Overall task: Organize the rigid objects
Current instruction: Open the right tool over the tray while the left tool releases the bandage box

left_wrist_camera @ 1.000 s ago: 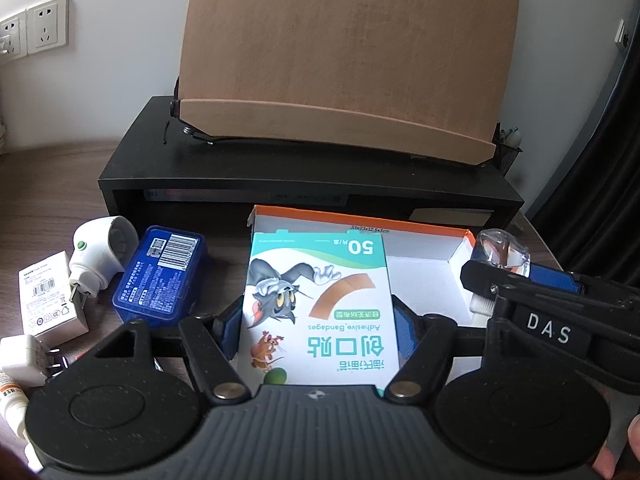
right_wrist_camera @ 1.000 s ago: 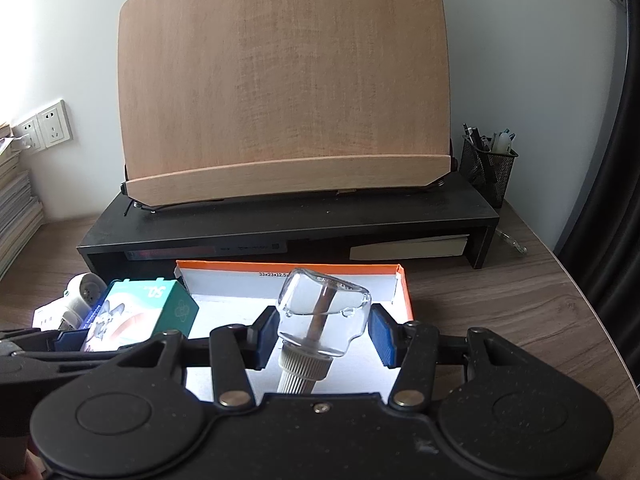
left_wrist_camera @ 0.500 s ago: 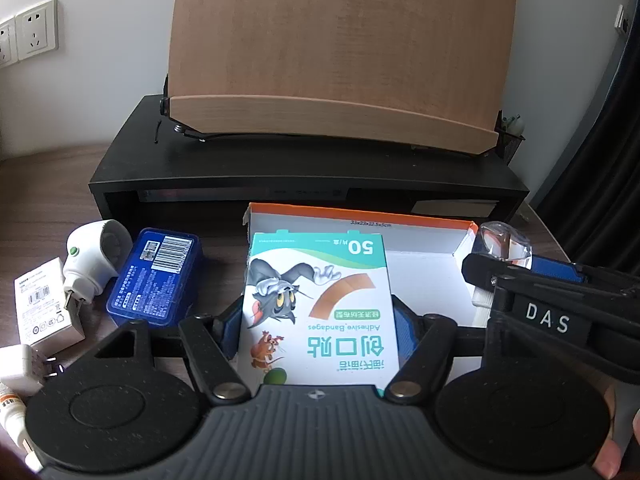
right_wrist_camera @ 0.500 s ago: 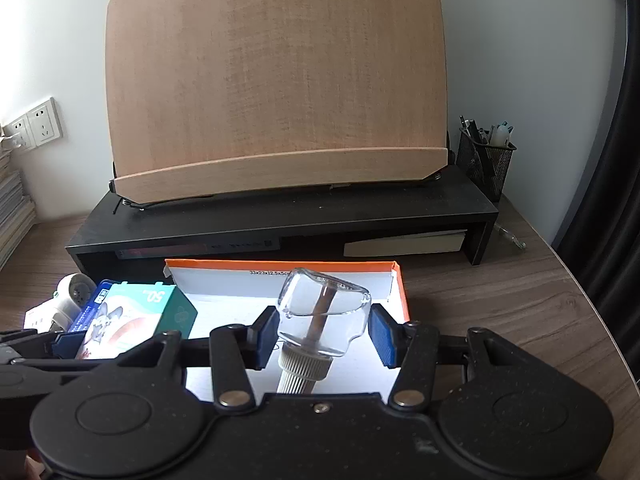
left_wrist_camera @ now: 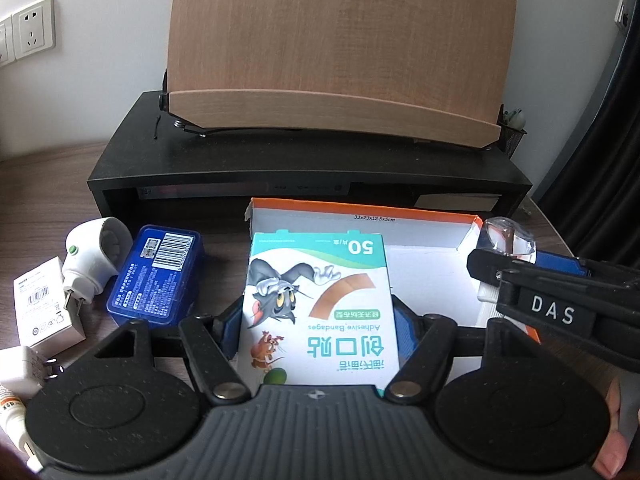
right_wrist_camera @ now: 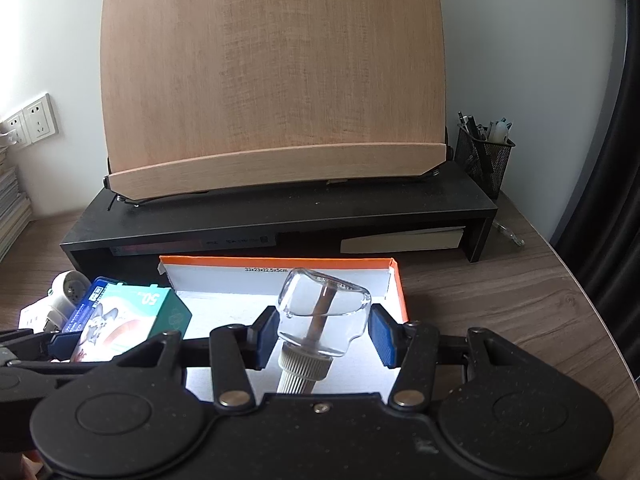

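Observation:
My left gripper is shut on a green and white adhesive bandage box with a cartoon cat on it, held at the near left edge of an open white cardboard box with an orange rim. From the right wrist view, that bandage box shows at the left. My right gripper is shut on a clear glass bottle with a ribbed white cap pointing back at the camera, hanging over the cardboard box. In the left wrist view the right gripper and its bottle are at the right.
Left of the cardboard box lie a blue tin, a white plug-in device, a small white carton, a white adapter and a tube. Behind stands a black riser bearing a wooden book stand. A mesh pen holder stands at the right.

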